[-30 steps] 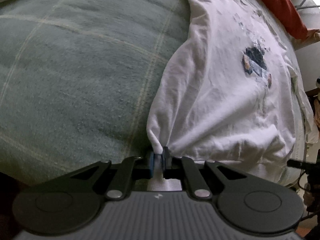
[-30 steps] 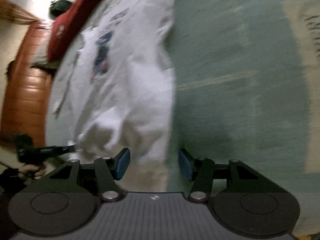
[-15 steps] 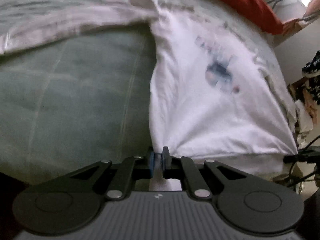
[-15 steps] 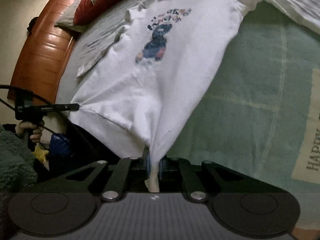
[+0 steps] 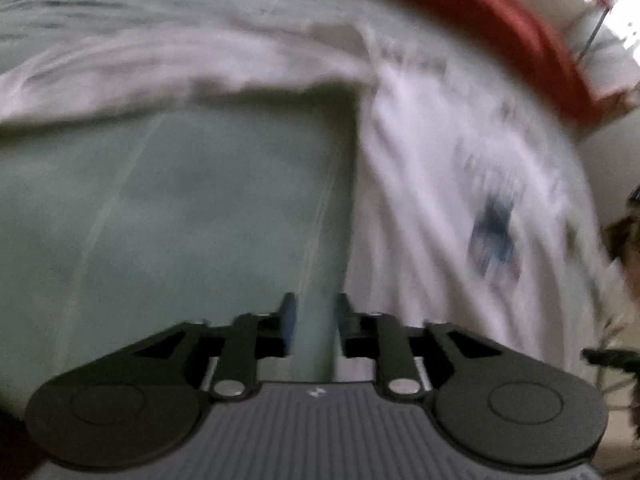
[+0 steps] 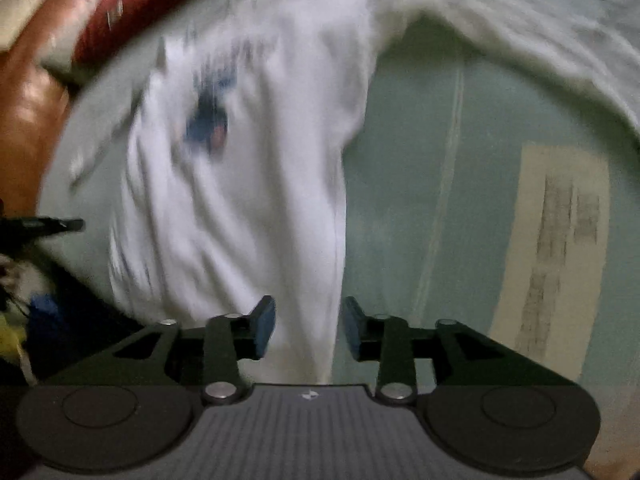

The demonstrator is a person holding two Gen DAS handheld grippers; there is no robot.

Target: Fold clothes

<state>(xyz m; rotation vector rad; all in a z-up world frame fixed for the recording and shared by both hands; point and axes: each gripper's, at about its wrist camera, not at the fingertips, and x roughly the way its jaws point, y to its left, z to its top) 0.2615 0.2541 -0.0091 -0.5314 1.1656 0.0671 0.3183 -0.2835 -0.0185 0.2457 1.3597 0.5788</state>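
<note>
- The left gripper [image 5: 312,320] points down at the bed with its jaws opening; the 2 blue-padded fingers [image 5: 289,316] stand apart and only green cover shows in the gap, no cloth.
- The right gripper [image 6: 309,322] also has its jaws opening; a strip of white cloth runs down between its 2 blue pads [image 6: 266,322], which stand clear of it on both sides.
- That cloth belongs to the white long-sleeved shirt with a blue and red printed picture on its chest [image 6: 240,184], which lies spread on the bed. In the left wrist view the shirt [image 5: 460,208] fills the right half, its near left edge just right of the left gripper's right finger.
- 1 long white sleeve [image 5: 160,76] stretches away to the left across the far part of the left view; in the right wrist view the same sleeve [image 6: 520,40] arcs off to the far right.
- Under the shirt lies a pale green bed cover with thin light stripes [image 5: 180,208], bare on the left of the left view and to the right of the shirt in the right view.
- A cream rectangular patch with dark, blurred lettering [image 6: 560,248] sits on the cover at the right of the right view.
- A red pillow [image 5: 500,28] lies at the far edge of the bed, beyond the shirt.
- A brown wooden headboard [image 6: 28,120] shows at the far left of the right view.
- Both views are smeared by motion, so fine detail cannot be told.
</note>
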